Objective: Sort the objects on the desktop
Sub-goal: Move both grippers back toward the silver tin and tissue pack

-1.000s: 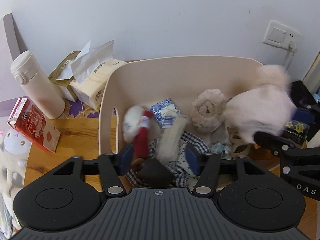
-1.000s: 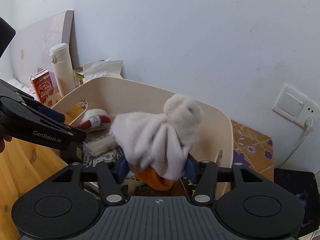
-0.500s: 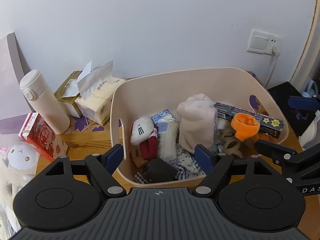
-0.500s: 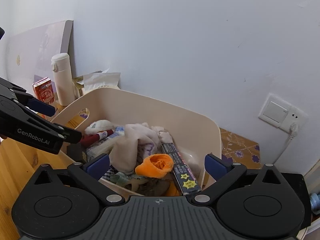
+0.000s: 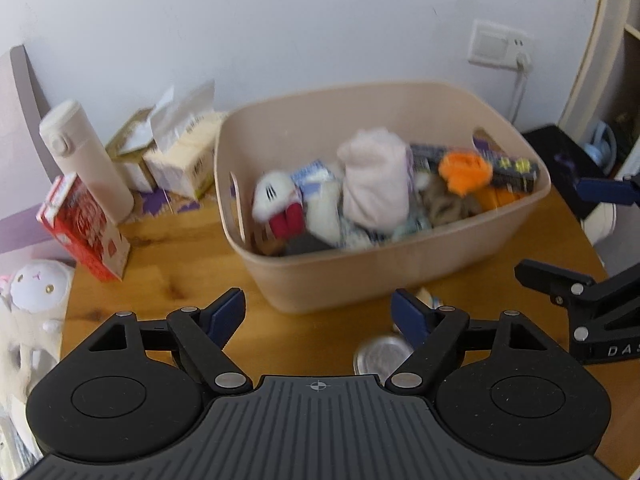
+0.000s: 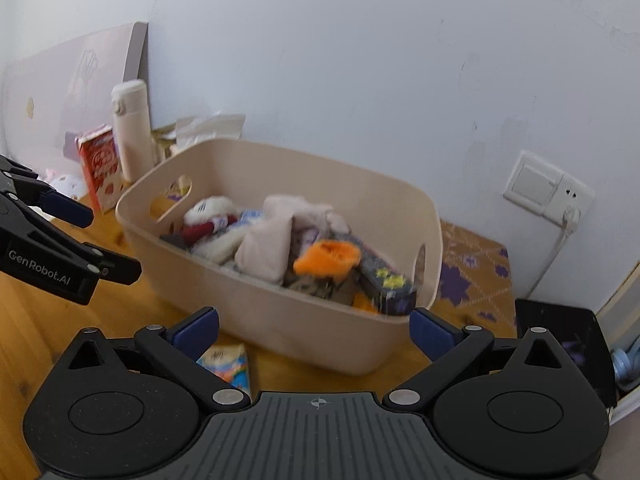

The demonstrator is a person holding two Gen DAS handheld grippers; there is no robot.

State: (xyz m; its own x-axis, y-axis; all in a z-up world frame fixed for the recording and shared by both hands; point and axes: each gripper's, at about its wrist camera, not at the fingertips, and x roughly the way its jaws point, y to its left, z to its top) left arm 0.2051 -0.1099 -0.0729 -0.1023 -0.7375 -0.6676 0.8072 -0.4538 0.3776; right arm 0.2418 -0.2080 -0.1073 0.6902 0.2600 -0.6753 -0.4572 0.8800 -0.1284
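A beige bin (image 5: 360, 276) stands on the wooden table. It holds a white plush with red legs (image 5: 276, 200), a pale pink cloth (image 5: 376, 180), an orange piece (image 5: 464, 168) and a dark starred box (image 5: 514, 168). My left gripper (image 5: 318, 306) hovers in front of the bin, its jaws opening with nothing between them. My right gripper (image 6: 314, 324) stands open and empty before the bin (image 6: 280, 320), where the pink cloth (image 6: 276, 236) and orange piece (image 6: 328, 258) lie.
A silver round can (image 5: 380, 356) and a colourful packet (image 6: 228, 364) lie on the table before the bin. A white bottle (image 5: 84, 156), a red carton (image 5: 84, 228) and tissue packs (image 5: 180, 152) stand at the left, by a white plush toy (image 5: 36, 292). A wall socket (image 5: 500, 46) is at the back right.
Both grippers opened and drew back from the bin. The left let go of the white plush and the right let go of the pink cloth, and both now lie inside.
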